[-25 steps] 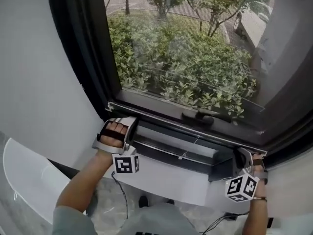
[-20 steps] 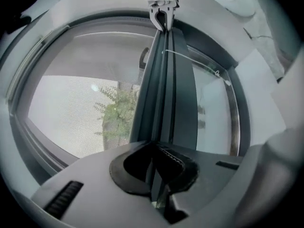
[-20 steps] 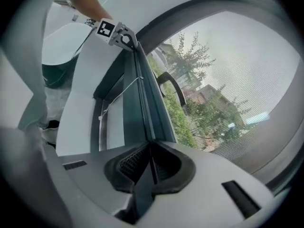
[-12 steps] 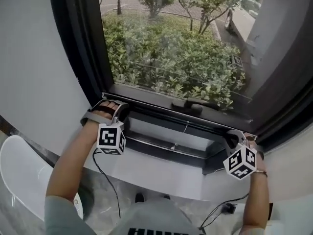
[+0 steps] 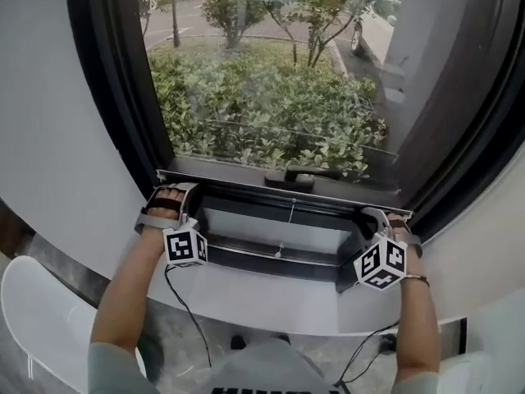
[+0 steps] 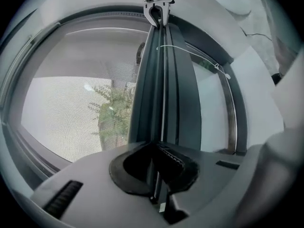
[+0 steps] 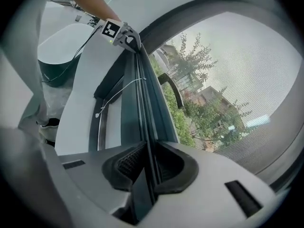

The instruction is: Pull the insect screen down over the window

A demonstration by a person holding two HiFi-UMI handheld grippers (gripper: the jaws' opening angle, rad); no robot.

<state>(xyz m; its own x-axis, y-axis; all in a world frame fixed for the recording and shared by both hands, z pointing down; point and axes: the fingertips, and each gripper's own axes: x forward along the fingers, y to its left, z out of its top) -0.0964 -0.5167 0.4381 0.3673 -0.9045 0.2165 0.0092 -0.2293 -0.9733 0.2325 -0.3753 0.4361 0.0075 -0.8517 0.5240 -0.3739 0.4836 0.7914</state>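
Note:
The insect screen's mesh [image 6: 71, 108] covers the window, and its dark bottom bar [image 5: 283, 191] lies low at the sill. My left gripper [image 5: 174, 191] is at the bar's left end. In the left gripper view this gripper [image 6: 159, 175] is shut on the bar [image 6: 159, 89]. My right gripper [image 5: 373, 218] is at the bar's right end. In the right gripper view its jaws [image 7: 147, 167] are opening, with the bar [image 7: 142, 108] still between them and the pads just off it. A thin pull cord [image 5: 287, 220] hangs from the bar's middle.
A dark window handle [image 5: 291, 175] sits just above the bar. Below the frame runs a white curved sill [image 5: 271, 290]. A white chair [image 5: 41, 318] stands at the lower left. A black cable [image 5: 184, 310] trails down from the left gripper. Bushes show outside through the mesh.
The head view has pulled back and tilted, so the window sits higher in the picture. Both grippers stay at the two ends of the bar, which rests at the sill throughout.

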